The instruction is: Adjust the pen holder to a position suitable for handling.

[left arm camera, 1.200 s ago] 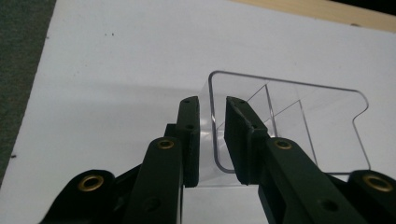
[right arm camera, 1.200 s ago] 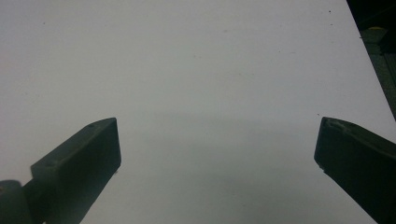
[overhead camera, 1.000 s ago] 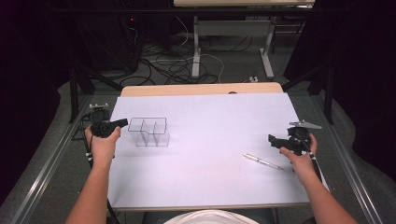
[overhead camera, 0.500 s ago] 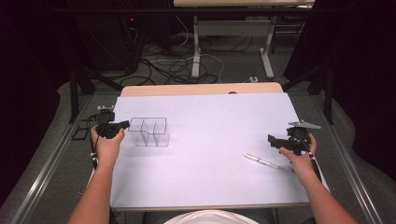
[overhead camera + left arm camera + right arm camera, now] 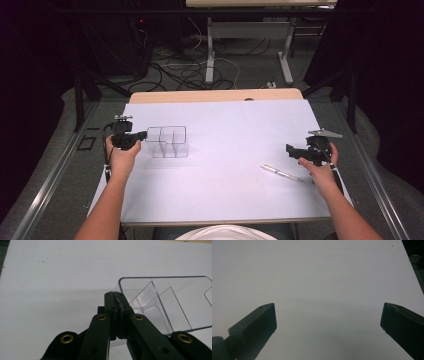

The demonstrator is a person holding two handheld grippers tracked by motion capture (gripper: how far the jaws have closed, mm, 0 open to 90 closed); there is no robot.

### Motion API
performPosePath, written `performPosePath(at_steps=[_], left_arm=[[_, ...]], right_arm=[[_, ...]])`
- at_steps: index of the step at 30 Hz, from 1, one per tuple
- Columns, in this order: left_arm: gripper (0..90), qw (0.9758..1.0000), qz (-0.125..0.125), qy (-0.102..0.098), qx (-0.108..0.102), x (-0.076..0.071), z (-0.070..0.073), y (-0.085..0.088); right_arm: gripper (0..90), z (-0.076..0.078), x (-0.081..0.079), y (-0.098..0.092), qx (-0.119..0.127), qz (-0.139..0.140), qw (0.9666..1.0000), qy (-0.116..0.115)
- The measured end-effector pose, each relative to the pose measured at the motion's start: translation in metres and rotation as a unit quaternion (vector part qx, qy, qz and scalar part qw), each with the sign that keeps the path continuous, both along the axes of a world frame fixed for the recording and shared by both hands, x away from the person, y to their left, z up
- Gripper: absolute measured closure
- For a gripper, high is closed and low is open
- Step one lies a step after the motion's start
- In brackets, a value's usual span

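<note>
Now that the left gripper's [image 5: 115, 293] jaws have closed on the clear plastic divided organiser's [image 5: 168, 141] wall, the right gripper [image 5: 328, 317] is waiting open-jawed near the silver pen [image 5: 281, 173].

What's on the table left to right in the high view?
left gripper → clear divided container → pen → right gripper

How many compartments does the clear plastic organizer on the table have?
3, as far as the high view shows: the clear plastic organizer is split into a left, a middle and a right compartment. Its see-through walls are faint, so a further small divider may be missed.
</note>
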State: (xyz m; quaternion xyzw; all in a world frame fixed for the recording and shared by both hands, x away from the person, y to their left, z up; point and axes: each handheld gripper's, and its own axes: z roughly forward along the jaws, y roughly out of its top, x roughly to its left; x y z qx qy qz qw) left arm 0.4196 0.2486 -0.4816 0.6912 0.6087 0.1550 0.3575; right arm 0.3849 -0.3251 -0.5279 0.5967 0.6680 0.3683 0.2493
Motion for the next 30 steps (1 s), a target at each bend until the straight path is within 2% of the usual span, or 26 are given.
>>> performPosePath(at_steps=[1, 2, 3, 4, 10, 15, 17, 19, 20, 22, 23, 25, 30], left_arm=[[90.0, 1.0, -0.001, 0.0, 0.0, 0.0, 0.0, -0.003], [90.0, 0.9998, -0.015, 0.006, -0.009, -0.001, 0.0, -0.009], [90.0, 0.9997, -0.019, 0.007, -0.015, -0.001, 0.0, -0.012], [90.0, 0.9997, -0.019, 0.007, -0.015, -0.001, 0.0, -0.012], [90.0, 0.999, -0.042, 0.007, -0.016, -0.001, 0.0, -0.037], [90.0, 0.9973, -0.065, 0.006, -0.034, 0.0, -0.003, -0.065], [90.0, 0.996, -0.081, 0.006, -0.036, 0.0, -0.003, -0.075], [90.0, 0.9957, -0.086, 0.009, -0.035, 0.0, -0.002, -0.079], [90.0, 0.9953, -0.09, 0.005, -0.037, 0.0, -0.003, -0.089], [90.0, 0.9944, -0.097, 0.008, -0.04, 0.001, -0.003, -0.092], [90.0, 0.9932, -0.106, 0.009, -0.048, 0.0, -0.003, -0.101], [90.0, 0.9932, -0.107, 0.004, -0.046, 0.0, -0.004, -0.106], [90.0, 0.9913, -0.123, 0.003, -0.046, 0.0, -0.003, -0.117]], right_arm=[[0.0, 0.0, 0.0, 0.0, 0.0, 0.0, 1.0, 0.0], [0.0, 0.0, 0.0, -0.001, -0.001, 0.002, 1.0, -0.001], [0.0, 0.0, 0.0, -0.001, -0.001, 0.002, 1.0, -0.001], [0.0, 0.0, 0.0, -0.001, -0.003, 0.003, 1.0, -0.001], [0.0, 0.0, 0.0, -0.001, -0.001, 0.001, 1.0, 0.0], [0.0, 0.0, 0.0, 0.001, 0.0, 0.001, 1.0, 0.001], [0.0, 0.0, 0.0, 0.001, 0.001, 0.001, 1.0, 0.001], [0.0, 0.0, 0.0, 0.0, 0.001, 0.001, 1.0, 0.001], [0.0, -0.001, 0.0, 0.0, 0.001, 0.0, 1.0, 0.001], [0.0, -0.001, 0.0, 0.0, 0.001, -0.001, 1.0, 0.003], [0.0, -0.001, 0.0, 0.0, -0.002, 0.003, 1.0, 0.002], [0.0, -0.001, 0.0, 0.001, -0.003, 0.005, 1.0, 0.0], [0.0, -0.001, 0.0, 0.001, -0.003, 0.005, 1.0, 0.001]])
